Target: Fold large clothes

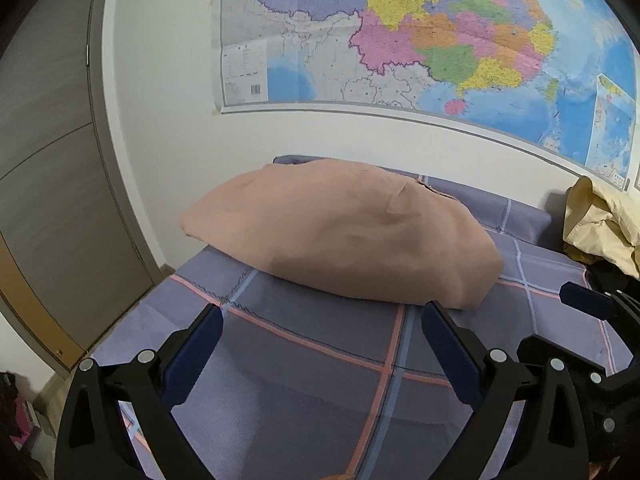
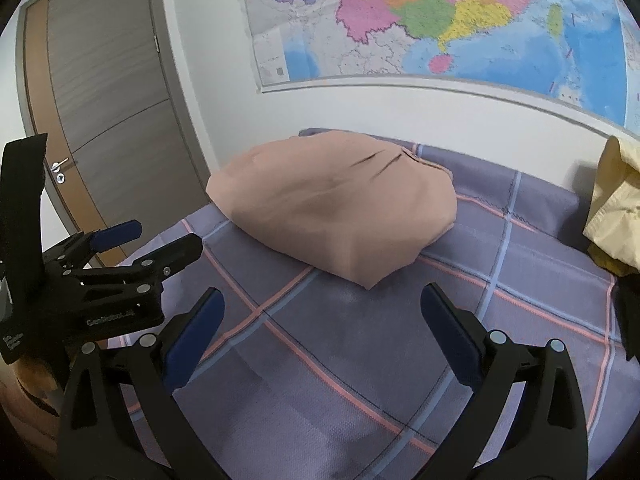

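Observation:
A folded salmon-pink garment lies as a rounded bundle near the far left of a purple checked bed. My left gripper hovers just in front of the bundle, open, with nothing between its blue-padded fingers. My right gripper is also open and holds nothing, a little short of the bundle's near corner. The left gripper shows at the left edge of the right wrist view, and the right gripper's fingertip shows at the right edge of the left wrist view.
A crumpled pale yellow garment sits at the bed's far right against the wall. A large coloured map hangs above. A grey door stands left of the bed. The bedsheet is flat below the grippers.

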